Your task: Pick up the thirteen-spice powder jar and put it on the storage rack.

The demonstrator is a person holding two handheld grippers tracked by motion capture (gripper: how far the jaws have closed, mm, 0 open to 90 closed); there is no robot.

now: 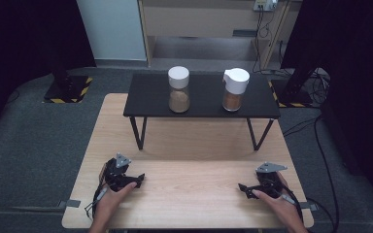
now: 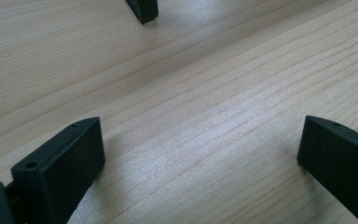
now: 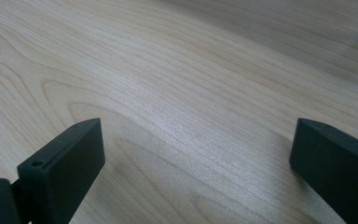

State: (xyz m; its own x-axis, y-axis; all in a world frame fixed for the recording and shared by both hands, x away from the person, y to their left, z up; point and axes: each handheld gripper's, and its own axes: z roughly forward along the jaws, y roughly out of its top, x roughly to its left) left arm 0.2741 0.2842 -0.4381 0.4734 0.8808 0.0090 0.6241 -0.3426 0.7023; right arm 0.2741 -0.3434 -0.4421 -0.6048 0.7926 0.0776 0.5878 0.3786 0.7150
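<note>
Two glass jars stand on a small black shelf table [image 1: 150,94] at the back: a left jar [image 1: 179,90] with a flat white lid and tan powder, and a right jar [image 1: 234,90] with a white spouted lid and browner powder. My left gripper [image 1: 137,178] rests low on the wooden table [image 1: 189,179] at the front left, held by a hand, jaws wide apart over bare wood [image 2: 200,140]. At the front right my right gripper [image 1: 243,188] lies the same way, open, with nothing between its jaws [image 3: 198,140]. Both grippers are far in front of the jars.
The shelf's thin black legs [image 1: 138,132] stand on the wooden table between the grippers and the jars. A black foot [image 2: 143,9] shows at the top of the left gripper view. Grey floor with cables [image 1: 320,141] and a hazard-striped stand base [image 1: 68,90] surrounds the table.
</note>
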